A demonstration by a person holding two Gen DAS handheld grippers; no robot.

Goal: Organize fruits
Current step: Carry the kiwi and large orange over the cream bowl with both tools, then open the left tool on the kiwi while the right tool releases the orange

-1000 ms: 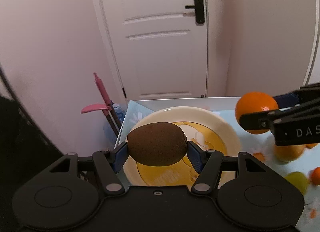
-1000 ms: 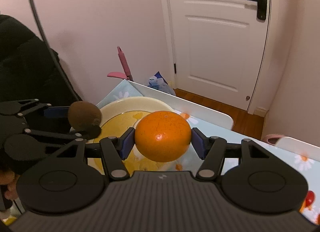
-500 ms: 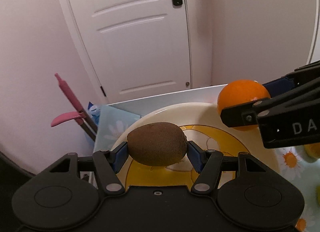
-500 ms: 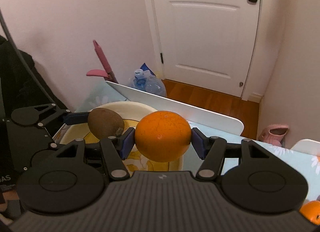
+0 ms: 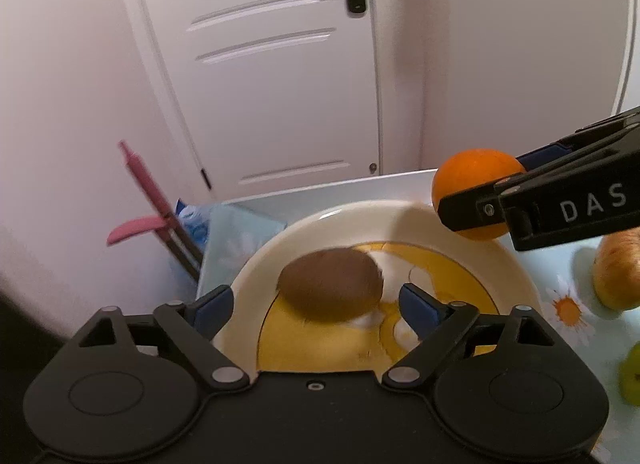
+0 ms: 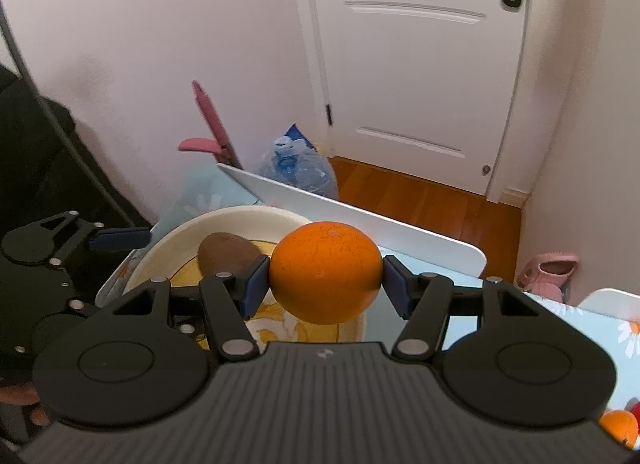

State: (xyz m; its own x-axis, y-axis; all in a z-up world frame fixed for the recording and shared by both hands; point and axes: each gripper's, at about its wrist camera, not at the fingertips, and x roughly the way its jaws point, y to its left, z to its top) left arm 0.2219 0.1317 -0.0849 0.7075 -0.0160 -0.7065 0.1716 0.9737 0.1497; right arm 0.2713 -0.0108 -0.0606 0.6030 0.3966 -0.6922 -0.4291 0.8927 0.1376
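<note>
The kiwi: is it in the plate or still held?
In the plate: the kiwi lies there, and the left gripper has just opened clear of it.

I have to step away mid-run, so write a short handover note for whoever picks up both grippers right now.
Left gripper: jaws have just been opening, the brown fuzzy kiwi released between them on the cream plate with the yellow centre.
Right gripper: shut on the round orange, over the plate's rim.
Done: kiwi on plate.
Left: set the orange down, then see to the fruits on the floral tablecloth, yellow-orange fruit and green fruit.
</note>
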